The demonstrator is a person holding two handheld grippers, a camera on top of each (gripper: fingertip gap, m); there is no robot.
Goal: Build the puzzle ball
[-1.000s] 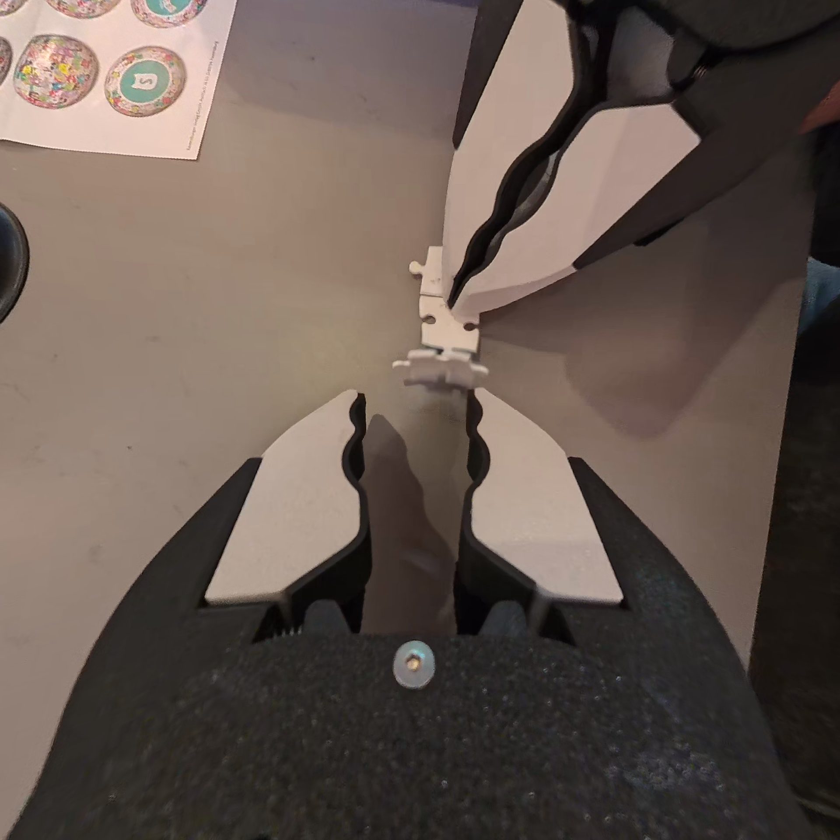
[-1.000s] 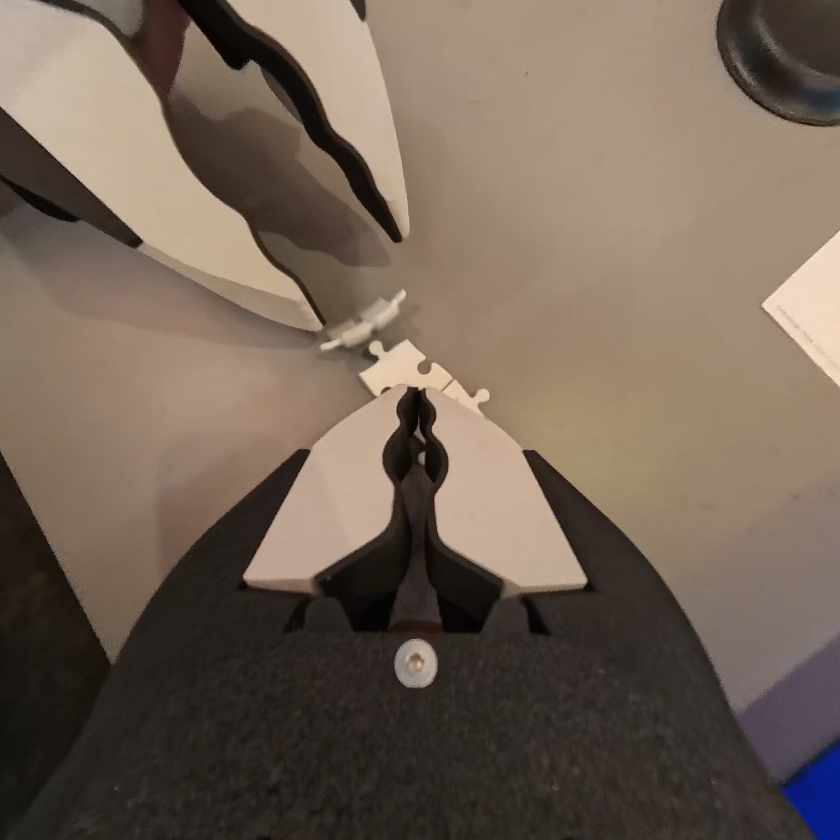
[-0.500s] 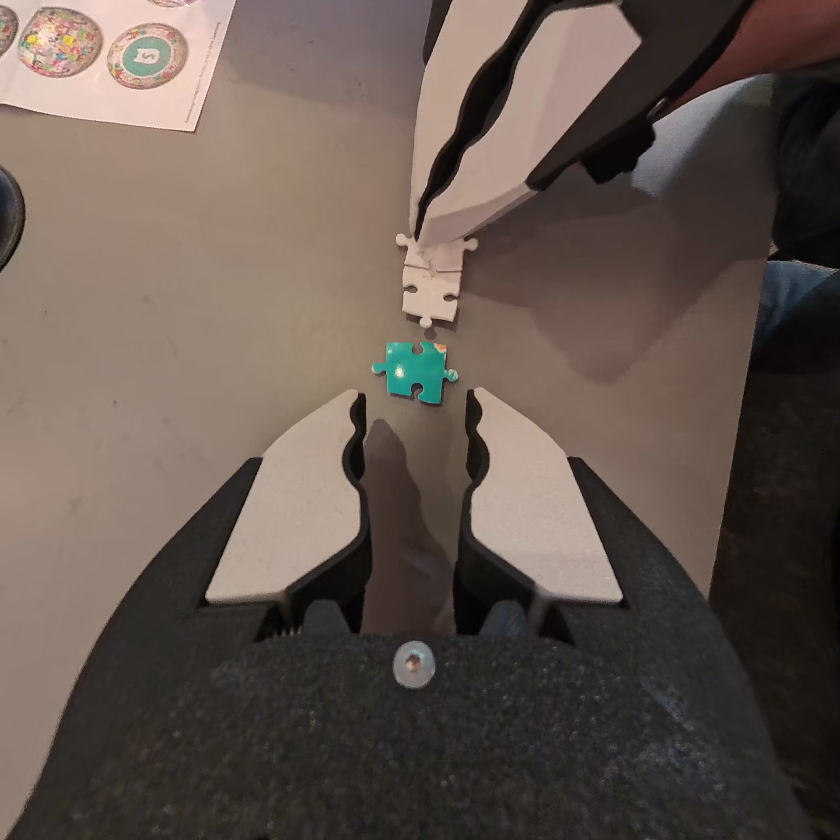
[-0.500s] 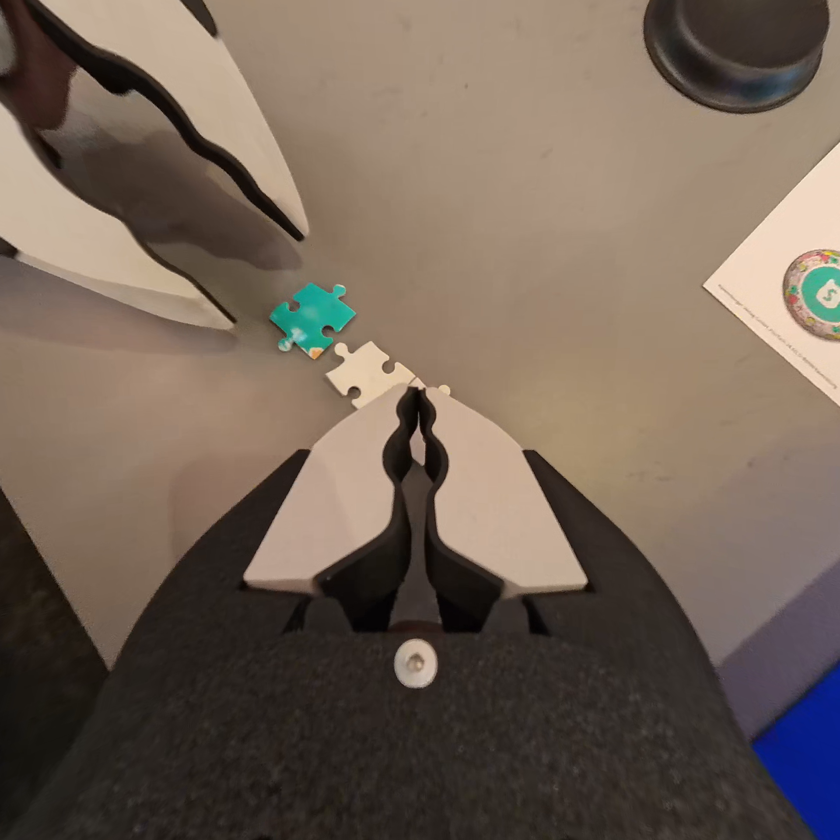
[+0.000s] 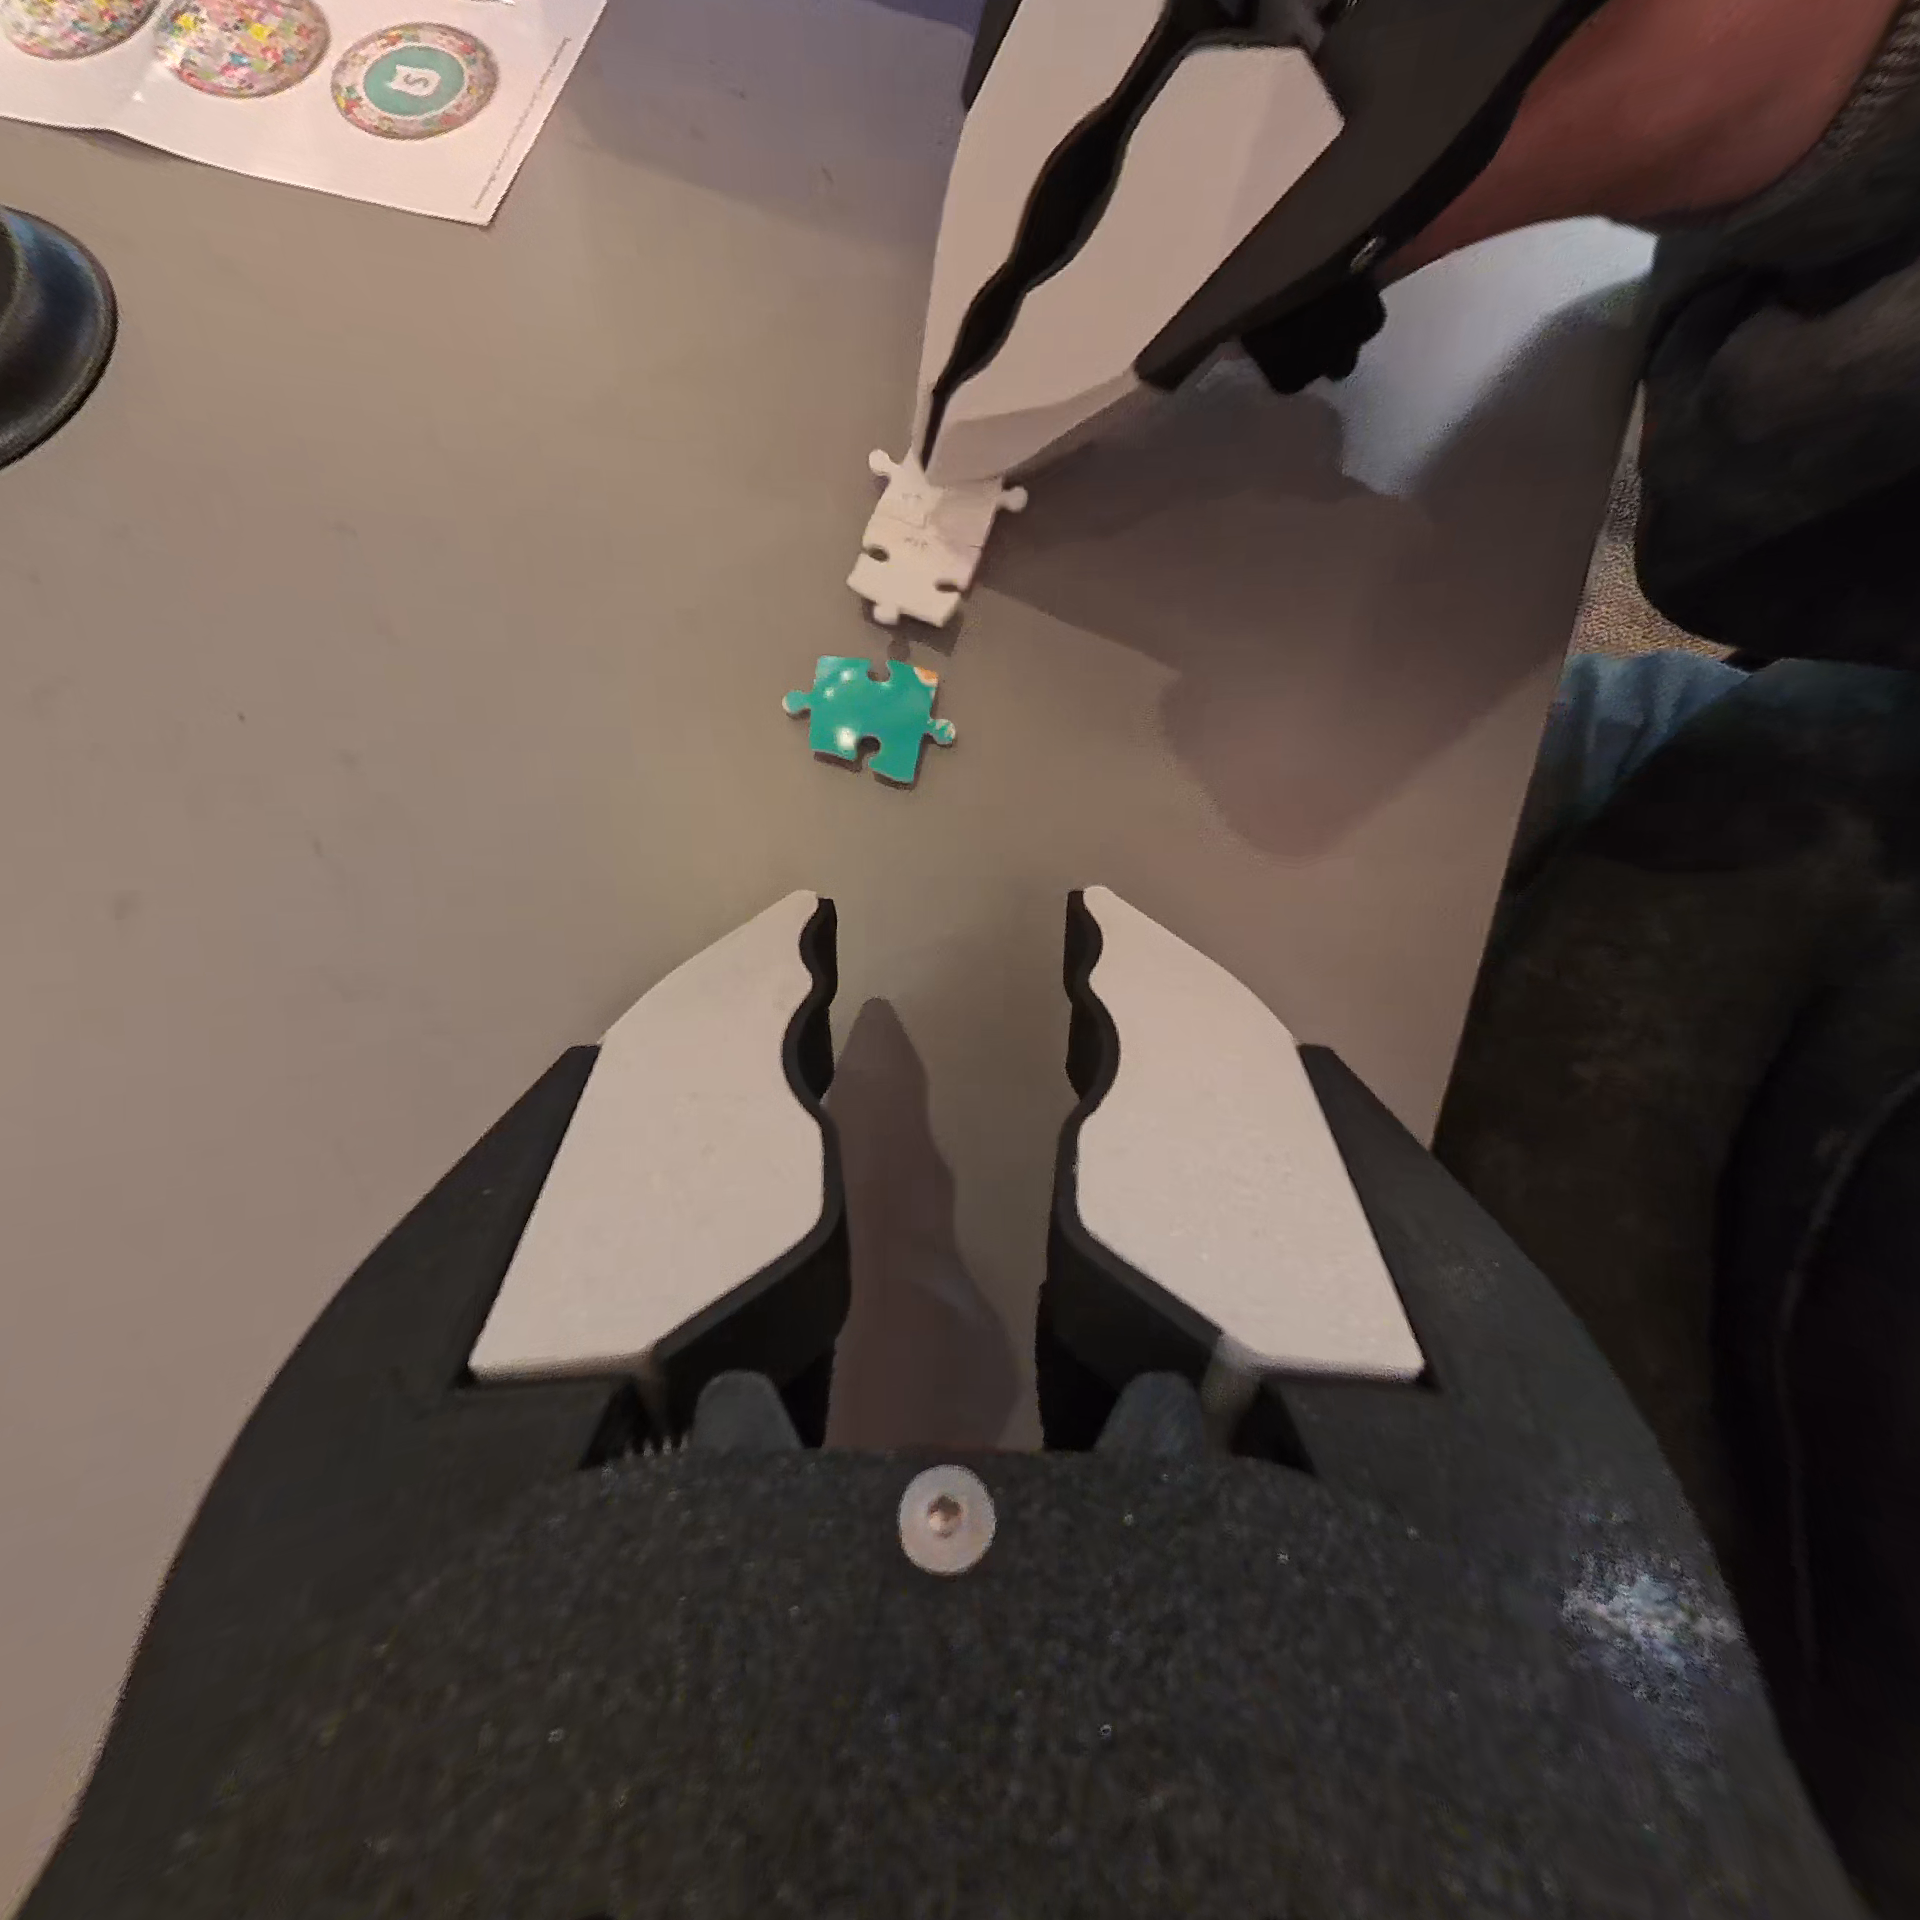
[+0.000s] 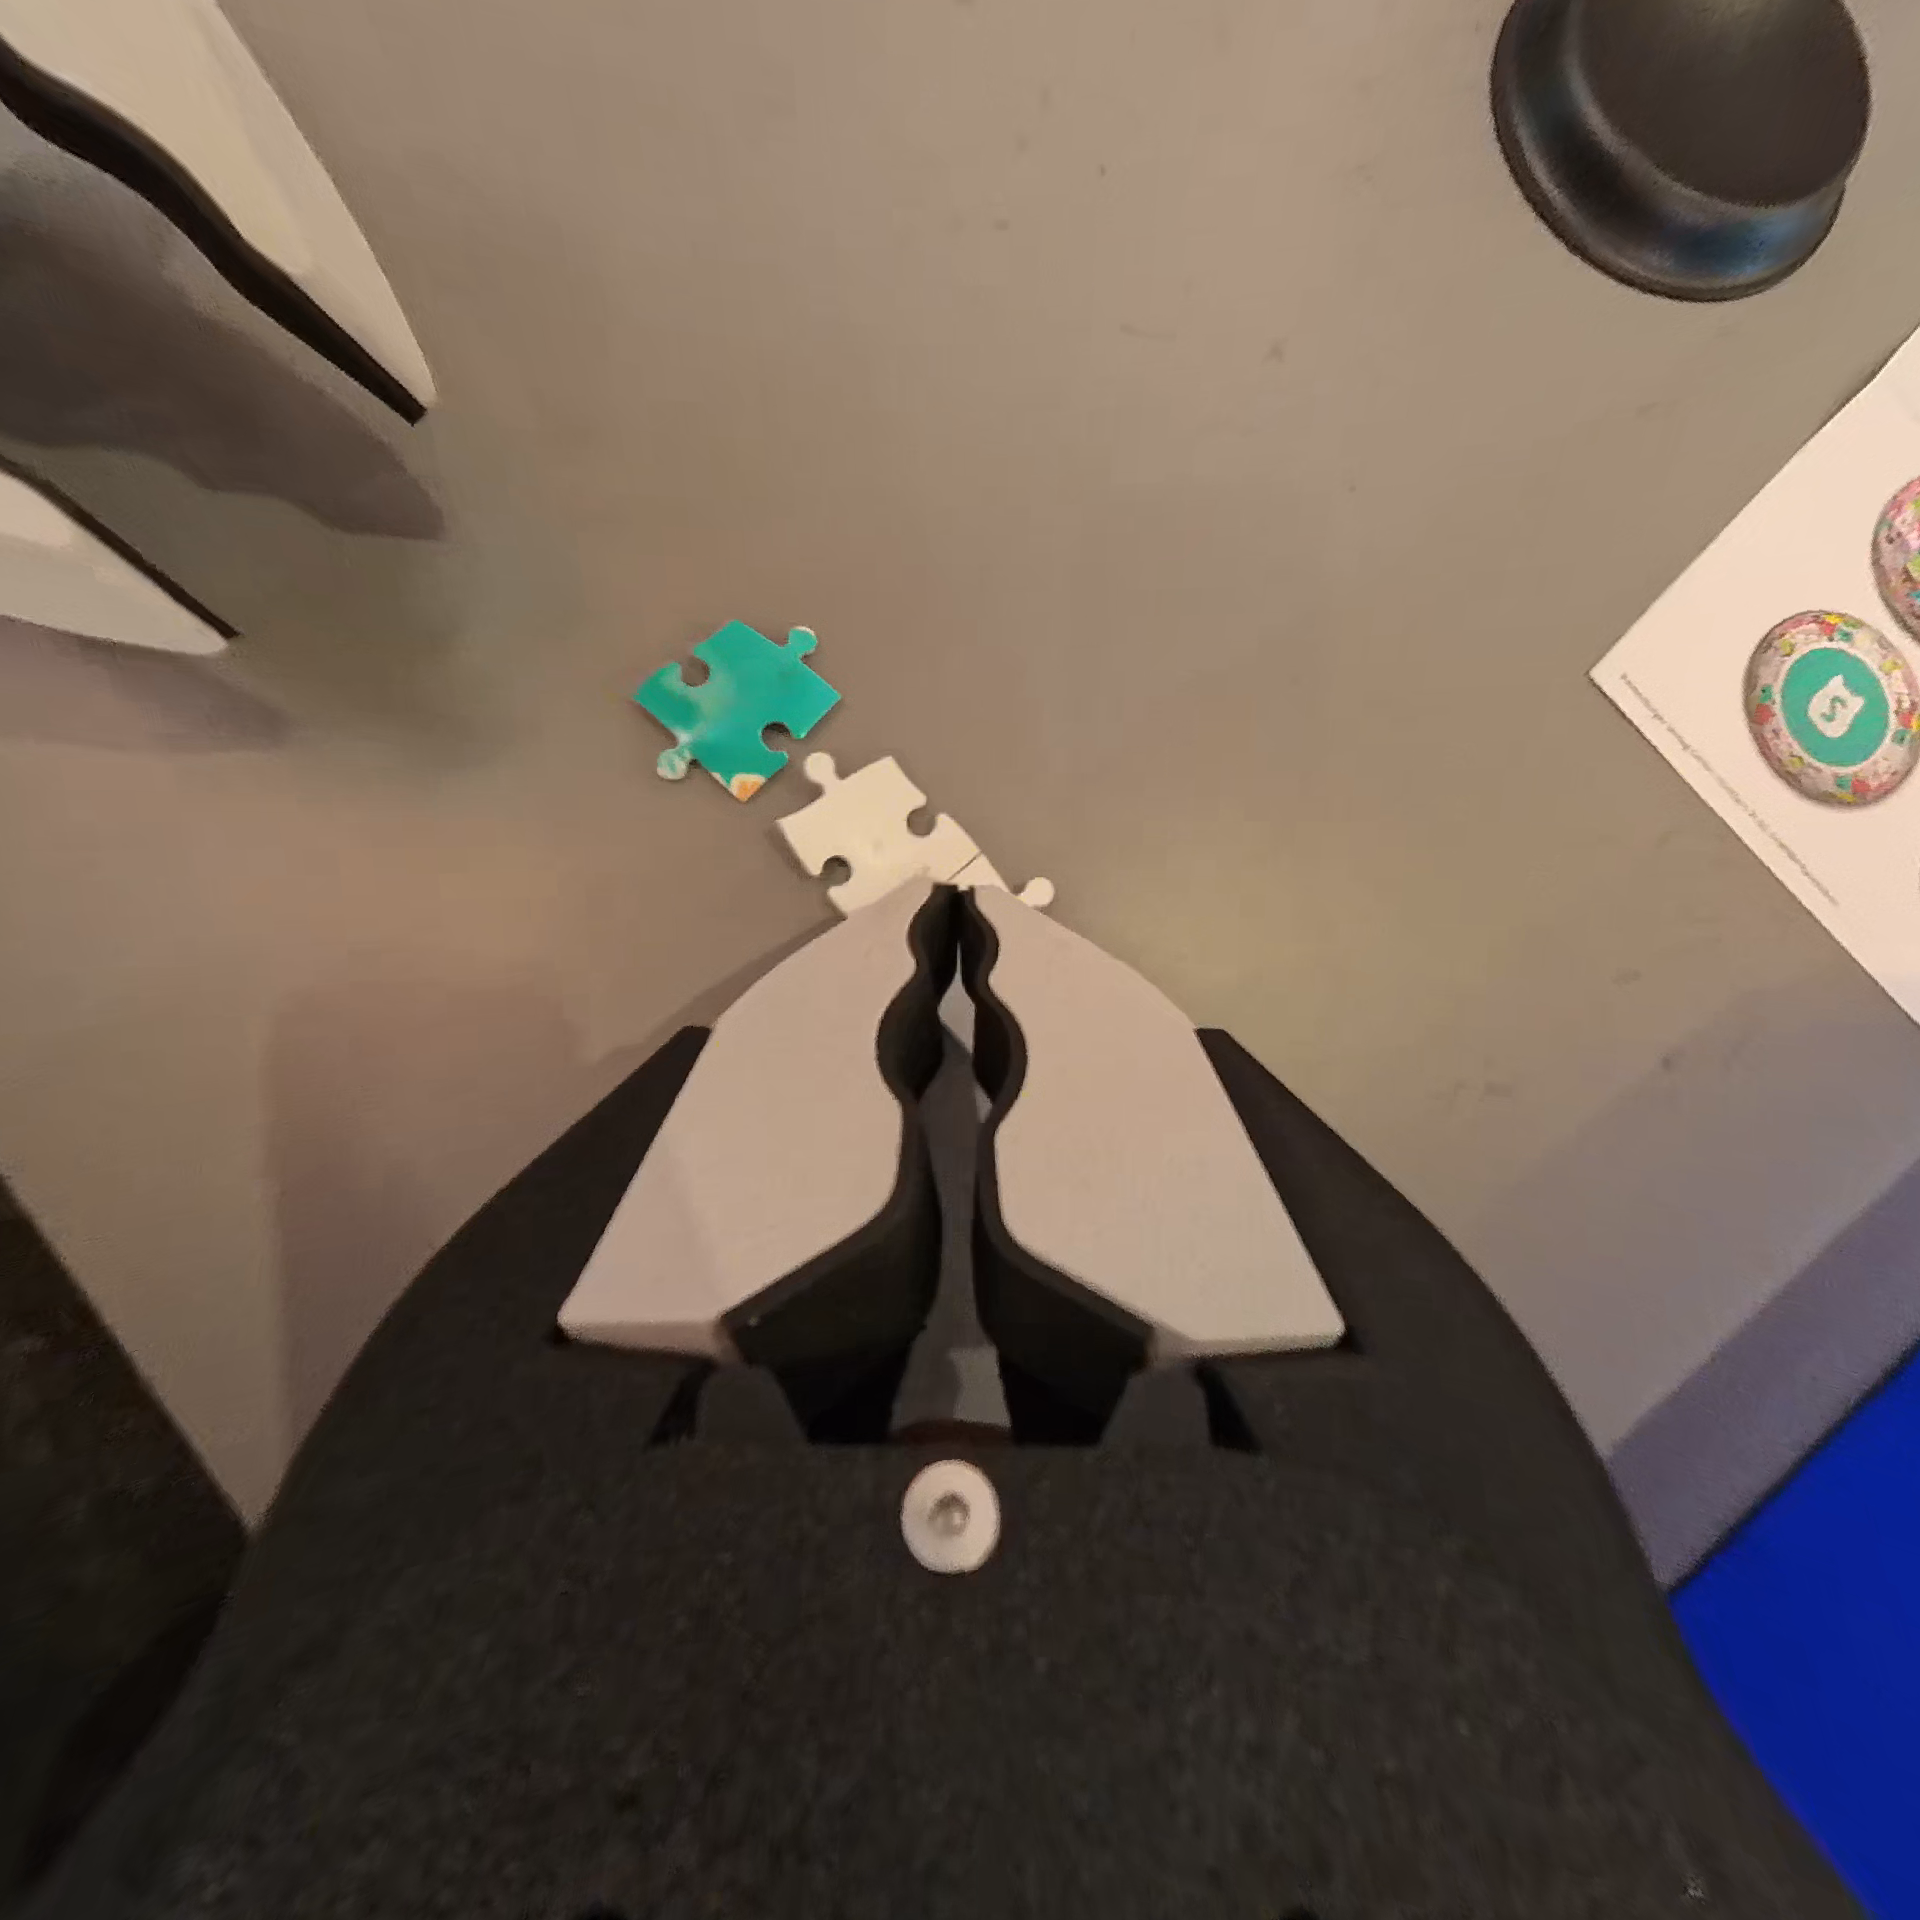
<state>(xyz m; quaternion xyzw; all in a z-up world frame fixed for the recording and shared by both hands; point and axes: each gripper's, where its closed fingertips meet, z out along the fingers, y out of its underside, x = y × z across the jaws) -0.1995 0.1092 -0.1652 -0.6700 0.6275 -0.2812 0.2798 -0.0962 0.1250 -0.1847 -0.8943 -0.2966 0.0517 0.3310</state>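
Presently, stock: two white joined pieces on grey table.
Loose item: teal piece, colour side up, just beside the white pair, unattached.
Right gripper: jaws closed, pinching the white pair's far end.
Left gripper: spread wide, empty.
Progress: early; nearly everything remains.

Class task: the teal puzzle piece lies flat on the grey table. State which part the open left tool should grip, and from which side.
Probably its raised edges: the teal puzzle piece lies flat, colour up, apart from the white joined pieces. Bring the left tool down from above, fingers straddling two opposite straight flanks between the knobs, since no face offers grip.
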